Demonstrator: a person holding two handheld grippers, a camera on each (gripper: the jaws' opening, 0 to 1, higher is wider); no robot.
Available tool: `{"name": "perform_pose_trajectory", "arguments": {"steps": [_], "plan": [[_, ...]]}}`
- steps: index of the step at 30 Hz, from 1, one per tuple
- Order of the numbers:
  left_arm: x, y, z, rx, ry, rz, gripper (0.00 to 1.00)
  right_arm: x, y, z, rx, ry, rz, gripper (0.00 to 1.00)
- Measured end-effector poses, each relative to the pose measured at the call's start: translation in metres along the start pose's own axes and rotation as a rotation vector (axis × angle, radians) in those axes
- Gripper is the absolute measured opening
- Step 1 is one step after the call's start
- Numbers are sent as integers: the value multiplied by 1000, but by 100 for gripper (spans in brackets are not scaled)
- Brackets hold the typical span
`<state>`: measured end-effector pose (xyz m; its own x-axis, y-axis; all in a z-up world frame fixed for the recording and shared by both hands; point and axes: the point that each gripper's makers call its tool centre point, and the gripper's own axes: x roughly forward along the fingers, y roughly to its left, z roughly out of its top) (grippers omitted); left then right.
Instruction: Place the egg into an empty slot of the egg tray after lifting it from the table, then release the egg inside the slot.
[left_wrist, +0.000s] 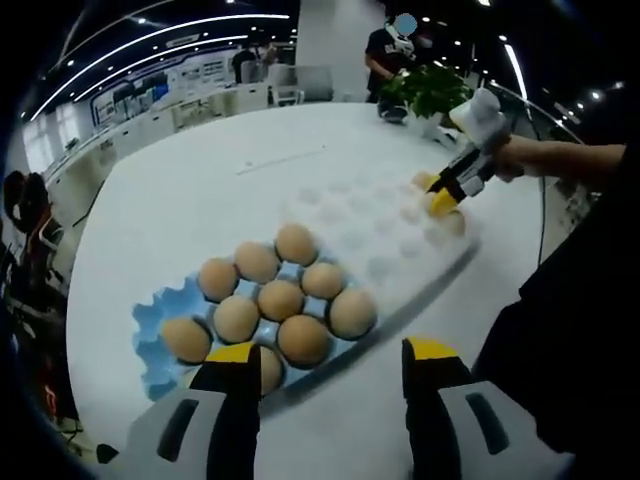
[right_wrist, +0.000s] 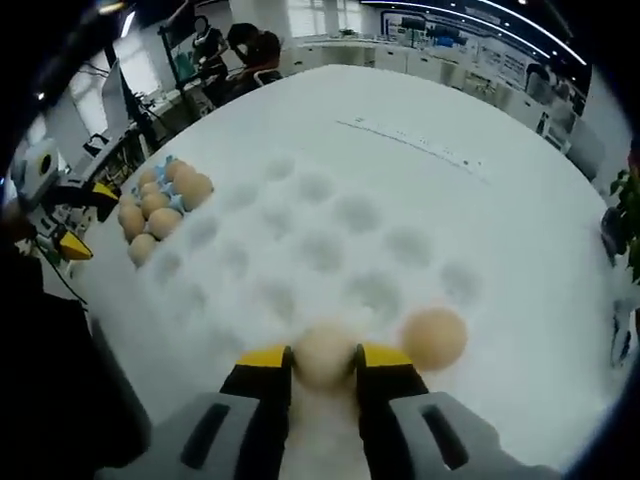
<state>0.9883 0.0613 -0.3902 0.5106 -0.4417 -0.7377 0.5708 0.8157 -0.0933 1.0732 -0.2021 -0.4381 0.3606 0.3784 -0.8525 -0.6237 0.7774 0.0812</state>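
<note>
The right hand-held gripper (right_wrist: 324, 362), with yellow-tipped black jaws, was clenched on a pale, washed-out egg (right_wrist: 324, 352) held between its tips at the near edge of the egg tray. From the left gripper view the same tool (left_wrist: 442, 192) appeared at the tray's far end, carried by a person's hand (left_wrist: 505, 155) at the end of a bare forearm. Just beside the held egg, to its right, a second tan egg (right_wrist: 434, 338) lay on the white round surface (right_wrist: 520, 250), apart from the jaws.

The left hand-held gripper (left_wrist: 330, 365) hovered at the tray's filled end with its jaws spread wide and nothing between them; its left jaw overlapped one egg in the picture.

The large white moulded egg tray (left_wrist: 400, 250) lay flat on the surface, its empty slots showing as rows of shallow dimples (right_wrist: 330, 250). One end, where a blue tray edge (left_wrist: 160, 330) showed, held a cluster of brown eggs (left_wrist: 280, 298), about ten, sitting close together in adjoining slots.

Beyond the tray, a green leafy potted plant (left_wrist: 432, 88) stood at the surface's far rim, with a dark-clothed person (left_wrist: 392, 55) behind it. Desks and ceiling light strips filled the background.
</note>
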Motion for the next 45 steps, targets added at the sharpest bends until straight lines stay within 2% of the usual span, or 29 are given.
{"name": "perform_pose_trajectory", "arguments": {"steps": [3, 7, 12, 17, 22, 27, 31, 36, 38, 39, 45], "plan": [[0, -2, 1, -3, -6, -3, 58, -1, -1, 0, 19, 0, -5, 26], [2, -5, 4, 0, -11, -10, 58, -7, -3, 3, 92, -24, 17, 26], [7, -10, 10, 6, -28, -24, 57, -16, -2, 14, 249, -94, 72, 26], [13, -16, 18, 18, -35, -41, 57, -15, -4, 14, 273, -100, 71, 25], [14, -18, 19, 20, -37, -50, 57, -18, -1, 19, 295, -121, 86, 25], [14, -19, 17, 21, -30, -53, 57, -22, 10, 36, 392, -178, 146, 25], [15, -19, 20, 16, -43, -49, 57, -20, 19, 42, 422, -187, 182, 25], [18, -21, 29, 42, -76, -39, 56, -16, 37, 47, 437, -178, 232, 25], [20, -21, 41, 90, -143, -23, 56, -16, 43, 50, 447, -187, 251, 25], [20, -24, 45, 70, -164, -29, 57, -16, 46, 51, 460, -188, 265, 25], [28, -37, 60, 82, -227, -41, 52, -17, 60, 58, 531, -206, 326, 25]]}}
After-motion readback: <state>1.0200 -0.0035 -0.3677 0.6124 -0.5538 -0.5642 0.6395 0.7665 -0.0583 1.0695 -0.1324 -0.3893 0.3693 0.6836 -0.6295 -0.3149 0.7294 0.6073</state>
